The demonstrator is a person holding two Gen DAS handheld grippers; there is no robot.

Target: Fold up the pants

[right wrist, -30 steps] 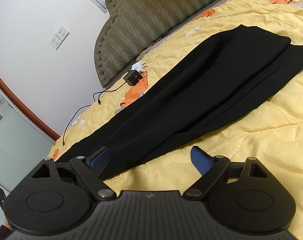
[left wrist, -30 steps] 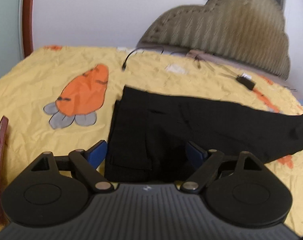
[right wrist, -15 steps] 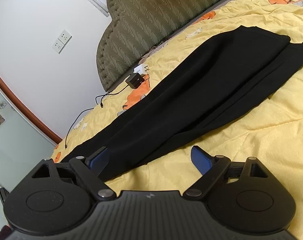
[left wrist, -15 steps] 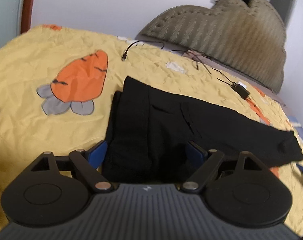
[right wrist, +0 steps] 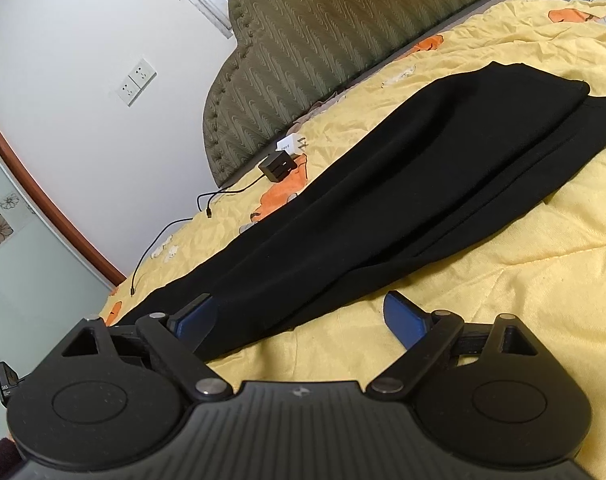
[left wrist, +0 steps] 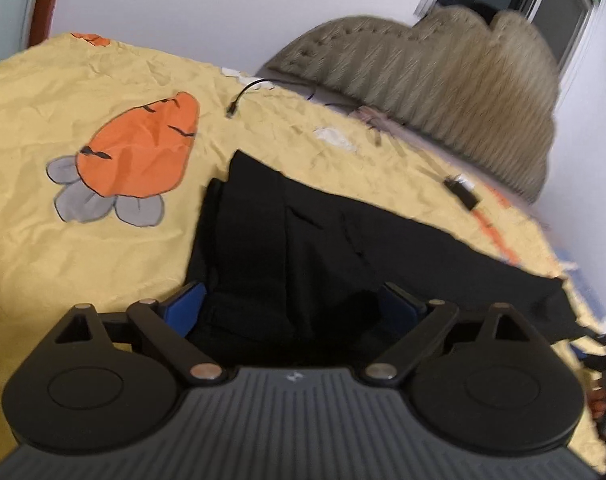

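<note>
Black pants (left wrist: pixel 303 240) lie folded lengthwise on a yellow bed cover (left wrist: pixel 83 260) printed with carrots. In the left wrist view the wide waist end is nearest, and my left gripper (left wrist: pixel 293 300) hangs just over it. Its jaws are opening; the cloth lies between the blue pads, which do not press on it. In the right wrist view the pants (right wrist: pixel 383 200) run away from the narrow leg end toward the far right. My right gripper (right wrist: pixel 299 312) is open there, its left finger over the cloth's edge and its right finger over the bare cover (right wrist: pixel 503 300).
A padded olive headboard (right wrist: pixel 343 40) stands along the far side. A black charger (right wrist: pixel 277 167), a white plug (right wrist: pixel 291 144) and a thin cable (right wrist: pixel 171 232) lie on the cover beyond the pants. A hand (left wrist: pixel 601 404) shows at the right edge of the left wrist view.
The left gripper has rolled and come in closer over the waist end, and its jaws stand a little wider. The right gripper has kept still.
</note>
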